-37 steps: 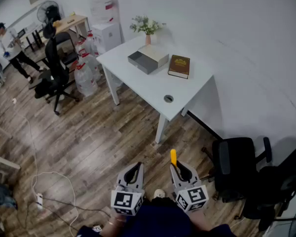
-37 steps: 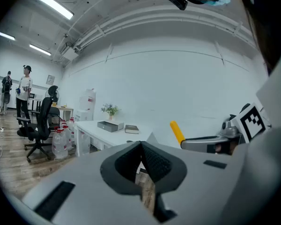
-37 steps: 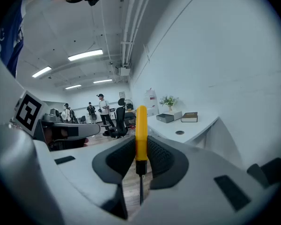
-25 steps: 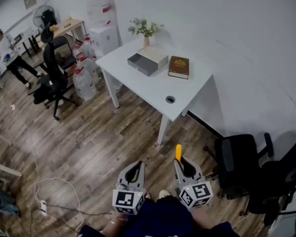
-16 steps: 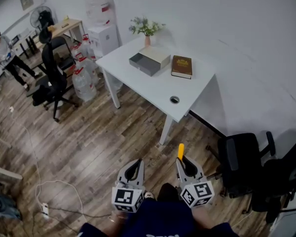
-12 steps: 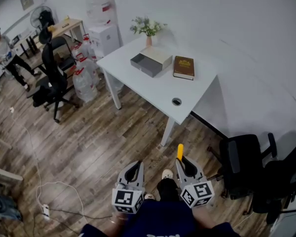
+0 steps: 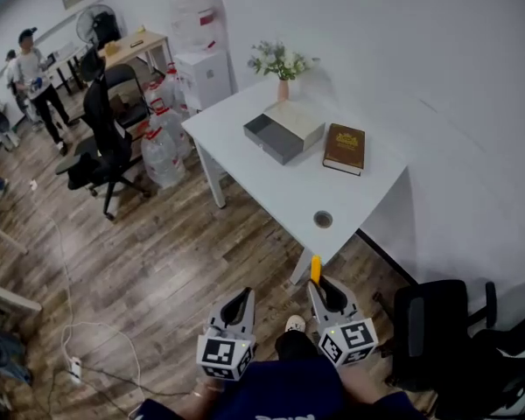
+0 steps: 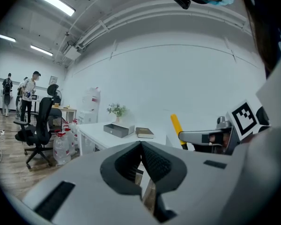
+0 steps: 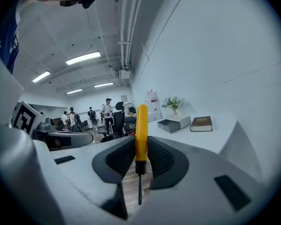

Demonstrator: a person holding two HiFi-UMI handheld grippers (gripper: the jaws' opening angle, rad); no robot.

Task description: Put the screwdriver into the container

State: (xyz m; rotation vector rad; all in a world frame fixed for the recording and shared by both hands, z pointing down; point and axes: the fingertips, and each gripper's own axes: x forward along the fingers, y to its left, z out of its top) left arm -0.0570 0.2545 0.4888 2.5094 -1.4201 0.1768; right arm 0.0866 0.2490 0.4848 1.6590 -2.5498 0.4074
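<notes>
The right gripper clamps the screwdriver, its yellow handle toward 12 o'clock. The left gripper is closed, empty. The container sits on the surface, at 12 o'clock.

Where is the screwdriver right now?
The screwdriver is clamped by its yellow handle in the right gripper. In the head view it sits low centre, just short of the white table's near corner.

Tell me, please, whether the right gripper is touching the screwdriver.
Touching. The right gripper view shows the right gripper closed on the yellow handle of the screwdriver, with both pads pressed against its sides.
</notes>
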